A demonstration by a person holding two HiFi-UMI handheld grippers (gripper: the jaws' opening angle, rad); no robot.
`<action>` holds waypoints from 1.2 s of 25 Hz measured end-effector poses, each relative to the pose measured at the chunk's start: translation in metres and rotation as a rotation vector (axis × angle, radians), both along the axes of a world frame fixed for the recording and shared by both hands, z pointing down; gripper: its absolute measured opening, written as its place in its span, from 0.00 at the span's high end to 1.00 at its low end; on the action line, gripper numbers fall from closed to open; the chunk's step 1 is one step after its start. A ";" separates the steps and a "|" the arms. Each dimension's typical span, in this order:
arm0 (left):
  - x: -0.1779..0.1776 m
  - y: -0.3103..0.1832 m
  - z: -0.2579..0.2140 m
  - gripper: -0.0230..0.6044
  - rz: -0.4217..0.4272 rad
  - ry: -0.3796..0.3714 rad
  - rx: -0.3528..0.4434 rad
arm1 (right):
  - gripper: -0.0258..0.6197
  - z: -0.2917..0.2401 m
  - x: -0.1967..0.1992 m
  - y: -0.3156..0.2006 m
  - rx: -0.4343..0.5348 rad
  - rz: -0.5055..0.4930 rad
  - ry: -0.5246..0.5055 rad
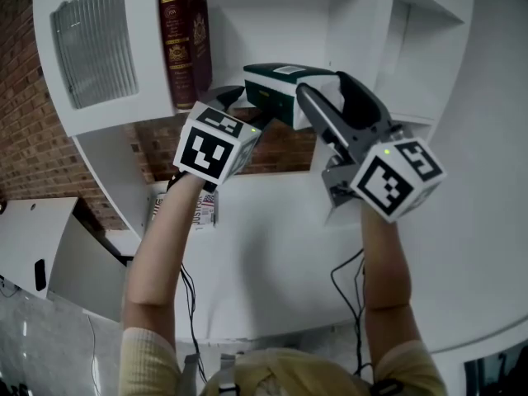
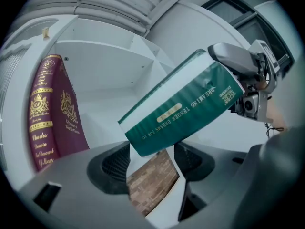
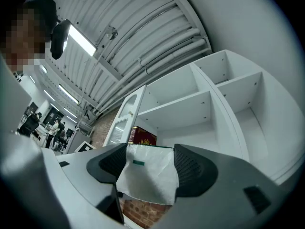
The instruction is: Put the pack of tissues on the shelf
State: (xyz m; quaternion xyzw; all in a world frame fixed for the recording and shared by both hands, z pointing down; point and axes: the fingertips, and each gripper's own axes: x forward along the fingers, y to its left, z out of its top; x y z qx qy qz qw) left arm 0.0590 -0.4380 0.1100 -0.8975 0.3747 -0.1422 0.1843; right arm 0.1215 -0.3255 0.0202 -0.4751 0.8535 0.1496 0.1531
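Observation:
The pack of tissues (image 1: 276, 89) is green and white, and it hangs in front of the white shelf (image 1: 272, 23), just right of a dark red book (image 1: 186, 48). My right gripper (image 1: 322, 85) is shut on its right end; in the right gripper view the pack's white end (image 3: 147, 175) fills the gap between the pads. My left gripper (image 1: 239, 106) is at the pack's left end. In the left gripper view the pack (image 2: 186, 109) slants up to the right, its near corner over the spread jaws of the left gripper (image 2: 152, 159). I cannot tell whether they touch it.
The book (image 2: 52, 113) stands upright at the left of the shelf compartment. A ribbed glass cabinet door (image 1: 99, 40) is further left. Brick wall (image 1: 157, 147) shows under the shelf, above a white counter (image 1: 272, 254) with cables. More white compartments (image 3: 228, 80) are to the right.

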 end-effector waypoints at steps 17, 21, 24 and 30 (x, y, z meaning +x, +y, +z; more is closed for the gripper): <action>-0.009 0.002 0.002 0.53 0.032 -0.008 0.061 | 0.48 0.014 -0.005 -0.027 0.007 0.128 0.082; -0.014 0.012 0.006 0.53 0.066 0.035 0.037 | 0.48 0.017 -0.003 -0.032 -0.006 0.134 0.064; -0.017 0.022 0.012 0.53 0.093 0.079 0.014 | 0.48 0.017 -0.003 -0.036 -0.008 0.148 0.056; -0.032 0.033 0.014 0.53 0.105 0.166 0.001 | 0.48 0.019 -0.007 -0.053 -0.029 0.175 0.059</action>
